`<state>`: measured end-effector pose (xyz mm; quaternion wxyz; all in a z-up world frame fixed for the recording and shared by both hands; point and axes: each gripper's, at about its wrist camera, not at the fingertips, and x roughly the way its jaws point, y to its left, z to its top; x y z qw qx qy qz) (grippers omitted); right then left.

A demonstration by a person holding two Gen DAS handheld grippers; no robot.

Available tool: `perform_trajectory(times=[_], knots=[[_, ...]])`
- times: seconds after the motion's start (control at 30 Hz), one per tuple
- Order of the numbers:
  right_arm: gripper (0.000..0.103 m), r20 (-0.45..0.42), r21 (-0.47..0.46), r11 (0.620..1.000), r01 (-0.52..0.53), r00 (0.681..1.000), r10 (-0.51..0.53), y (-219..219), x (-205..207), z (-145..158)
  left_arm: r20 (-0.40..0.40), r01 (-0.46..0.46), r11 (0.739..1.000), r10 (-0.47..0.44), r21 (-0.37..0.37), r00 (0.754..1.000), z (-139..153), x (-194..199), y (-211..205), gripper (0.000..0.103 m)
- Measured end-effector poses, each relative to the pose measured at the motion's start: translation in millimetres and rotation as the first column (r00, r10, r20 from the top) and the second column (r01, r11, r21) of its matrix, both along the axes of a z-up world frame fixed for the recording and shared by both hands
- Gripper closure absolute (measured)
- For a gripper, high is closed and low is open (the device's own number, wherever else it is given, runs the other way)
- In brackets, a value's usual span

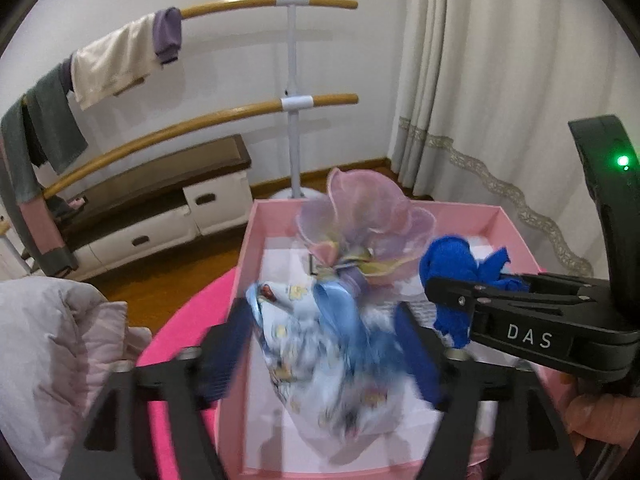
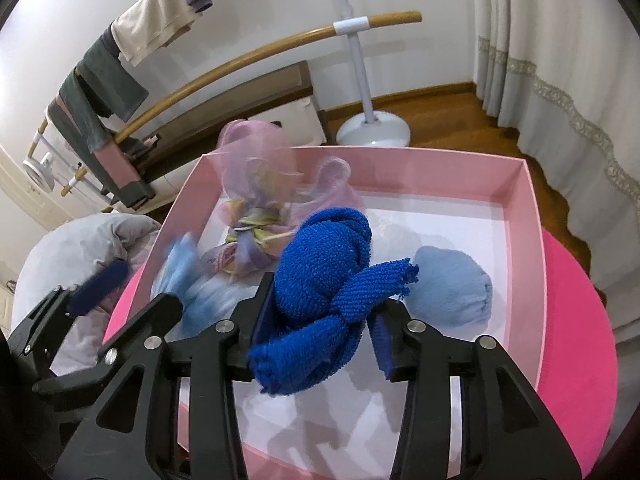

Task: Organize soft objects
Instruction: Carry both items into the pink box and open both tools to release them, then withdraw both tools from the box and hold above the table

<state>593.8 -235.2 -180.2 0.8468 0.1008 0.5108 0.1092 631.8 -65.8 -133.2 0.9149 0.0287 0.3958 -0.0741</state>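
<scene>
A pale pink box (image 1: 256,220) (image 2: 532,200) stands on a hot pink round surface (image 2: 576,304). My left gripper (image 1: 326,344) hangs over the box, its fingers apart, with a blurred light blue patterned cloth bundle (image 1: 320,356) between them. Whether they press it I cannot tell. My right gripper (image 2: 320,320) is shut on a knotted royal blue knit cloth (image 2: 324,276), which also shows at the right in the left wrist view (image 1: 452,264). A sheer pink-lilac fabric piece (image 2: 256,184) and a rolled light blue cloth (image 2: 452,284) lie in the box.
A grey-pink quilted cover (image 1: 52,344) lies to the left. A wooden-rail rack (image 1: 292,100) hung with clothes stands behind, with a low white cabinet (image 1: 160,216). Curtains (image 1: 500,92) hang at the right over the wooden floor.
</scene>
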Motion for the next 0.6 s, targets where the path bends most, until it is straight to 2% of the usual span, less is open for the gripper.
perform_trajectory(times=[0.03, 0.1, 0.17, 0.2, 0.27, 0.47, 0.6], knots=[[0.056, 0.001, 0.003, 1.0, 0.003, 1.0, -0.003, -0.7, -1.2, -0.6, 0.009, -0.005, 1.0, 0.005, 0.005, 1.0, 0.0, -5.7, -0.3, 0.021], [0.04, 0.001, 0.011, 1.0, 0.014, 1.0, -0.014, -2.3, -2.9, -0.2, 0.022, -0.014, 1.0, 0.014, 0.004, 1.0, 2.7, -5.9, 3.2, 0.015], [0.018, 0.015, 0.026, 0.999, 0.036, 0.999, -0.037, -4.9, -5.8, 2.8, 0.042, -0.022, 1.0, 0.022, 0.006, 0.999, 5.6, -11.2, 7.7, 0.008], [0.015, 0.022, 0.034, 0.998, 0.045, 0.999, -0.046, -6.1, -7.5, 4.9, 0.053, -0.027, 1.0, 0.026, 0.013, 0.998, 6.8, -16.8, 8.5, 0.004], [0.0, 0.037, 0.048, 0.997, 0.061, 0.997, -0.063, -8.2, -11.4, 10.4, 0.08, -0.042, 0.999, 0.04, 0.032, 0.996, 9.3, -26.0, 10.4, 0.0], [0.0, 0.069, 0.021, 0.996, 0.085, 0.994, -0.087, -5.9, -28.0, 27.7, 0.118, -0.065, 0.997, 0.06, 0.047, 0.991, 15.4, -61.3, 11.5, 0.0], [0.0, 0.099, 0.007, 0.995, 0.098, 0.99, -0.098, -2.9, -48.2, 41.7, 0.128, -0.076, 0.997, 0.071, 0.031, 0.989, 22.7, -90.3, 19.0, 0.0]])
